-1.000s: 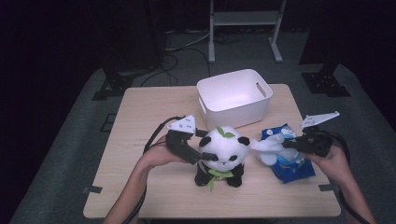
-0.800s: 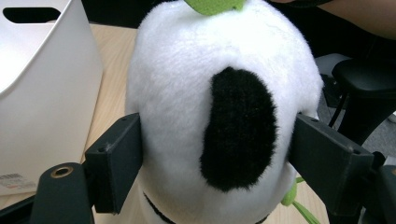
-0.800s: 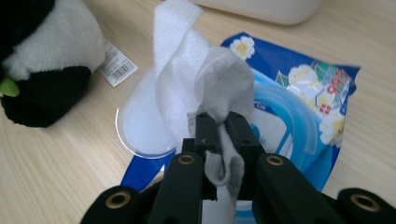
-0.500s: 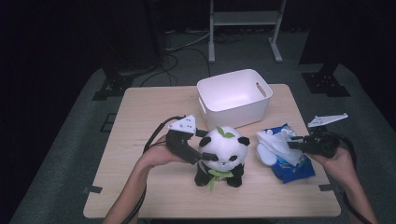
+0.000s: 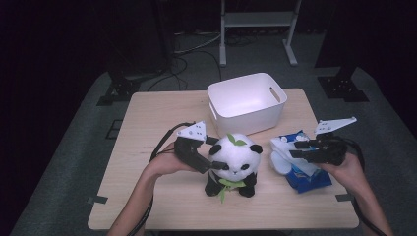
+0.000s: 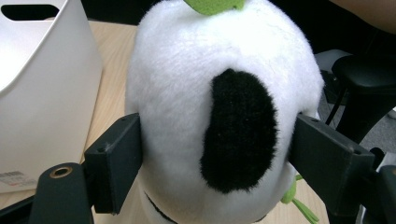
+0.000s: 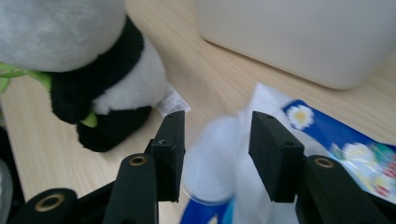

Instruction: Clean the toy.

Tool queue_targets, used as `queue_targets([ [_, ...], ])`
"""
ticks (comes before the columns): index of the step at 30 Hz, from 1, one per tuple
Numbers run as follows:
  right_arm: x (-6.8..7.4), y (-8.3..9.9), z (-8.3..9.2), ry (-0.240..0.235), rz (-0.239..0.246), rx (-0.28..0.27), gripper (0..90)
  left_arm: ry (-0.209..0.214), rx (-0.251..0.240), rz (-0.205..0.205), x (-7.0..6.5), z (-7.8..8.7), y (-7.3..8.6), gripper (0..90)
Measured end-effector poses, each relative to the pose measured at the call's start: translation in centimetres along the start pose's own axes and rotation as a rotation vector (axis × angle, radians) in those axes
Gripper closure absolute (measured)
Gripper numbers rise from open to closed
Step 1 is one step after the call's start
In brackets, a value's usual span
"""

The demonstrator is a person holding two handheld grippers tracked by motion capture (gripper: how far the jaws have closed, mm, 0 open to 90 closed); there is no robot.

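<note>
Panda plush sits upright on the tabletop just in front of the white bin, head pinched by the left hand-held gripper. Right hand-held gripper has just been opening, jaws spread over the blue wipes pack, gripping nothing. Bin looks empty, so probably nothing's packed yet.

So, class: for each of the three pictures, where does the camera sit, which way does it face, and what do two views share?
High view: above the table, looking forward and down; forearms and hands enter from below.
Left gripper view: on the left gripper, facing the panda clamped in its jaws.
Right gripper view: on the right gripper, jaws apart over the wipes pack.
Shared: panda and white bin appear in both gripper views.
</note>
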State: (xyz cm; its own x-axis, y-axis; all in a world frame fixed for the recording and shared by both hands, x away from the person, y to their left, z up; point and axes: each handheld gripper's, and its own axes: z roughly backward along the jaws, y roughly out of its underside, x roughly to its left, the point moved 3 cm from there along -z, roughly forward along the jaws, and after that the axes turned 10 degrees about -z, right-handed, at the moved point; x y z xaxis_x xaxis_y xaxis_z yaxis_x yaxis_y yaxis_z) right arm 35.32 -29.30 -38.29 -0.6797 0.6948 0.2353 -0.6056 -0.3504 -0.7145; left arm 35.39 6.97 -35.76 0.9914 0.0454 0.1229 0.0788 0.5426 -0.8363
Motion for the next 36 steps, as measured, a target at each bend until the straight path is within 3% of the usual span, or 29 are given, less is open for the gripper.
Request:
queue_targets([
  [7,1.4,-0.5,-1.4,-0.099,0.027,-0.013,52.3,0.0,0.008,-0.002,0.0,0.1,0.0,19.2],
  [22,5.6,-1.5,-6.3,-0.301,0.151,0.035,38.5,0.001,0.021,0.006,0.1,0.4,0.2,18.6],
  [27,6.9,-2.4,-7.2,-0.331,0.203,0.028,39.3,-0.001,0.044,0.013,0.2,0.9,0.3,17.0],
  [36,8.0,-3.6,-8.1,-0.359,0.221,0.023,40.0,-0.023,0.085,0.011,0.1,2.3,0.1,11.9],
])
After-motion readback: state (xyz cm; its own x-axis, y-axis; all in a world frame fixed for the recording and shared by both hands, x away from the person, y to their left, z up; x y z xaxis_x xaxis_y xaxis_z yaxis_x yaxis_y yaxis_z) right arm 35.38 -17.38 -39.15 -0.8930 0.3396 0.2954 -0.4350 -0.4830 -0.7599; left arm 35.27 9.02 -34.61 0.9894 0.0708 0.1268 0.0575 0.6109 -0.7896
